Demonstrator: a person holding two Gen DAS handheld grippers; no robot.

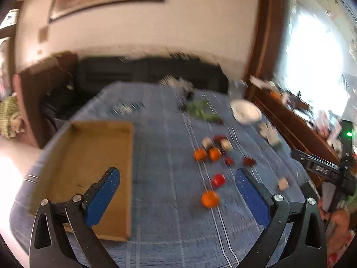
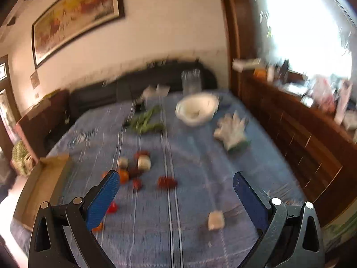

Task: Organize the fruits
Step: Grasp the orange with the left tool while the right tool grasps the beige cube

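Note:
Small fruits lie scattered on a blue cloth (image 1: 169, 178): an orange one (image 1: 210, 198), a red one (image 1: 218, 180), two more orange ones (image 1: 207, 154) and pale pieces (image 1: 226, 144). An open, empty cardboard tray (image 1: 89, 163) lies at the left. My left gripper (image 1: 178, 198) is open and empty above the cloth, the nearest orange fruit between its fingers' line. My right gripper (image 2: 176, 196) is open and empty; a pale piece (image 2: 215, 220) lies just ahead, red fruits (image 2: 167, 182) farther on. The tray's corner (image 2: 44, 178) shows at the left. Both views are blurred.
A white bowl (image 2: 197, 109), green stalks (image 2: 145, 120) and white gloves (image 2: 233, 131) lie at the far side. A wooden sideboard (image 2: 290, 129) with clutter runs along the right. A dark sofa (image 1: 145, 71) stands behind. The right gripper's body (image 1: 330, 172) shows at the right edge.

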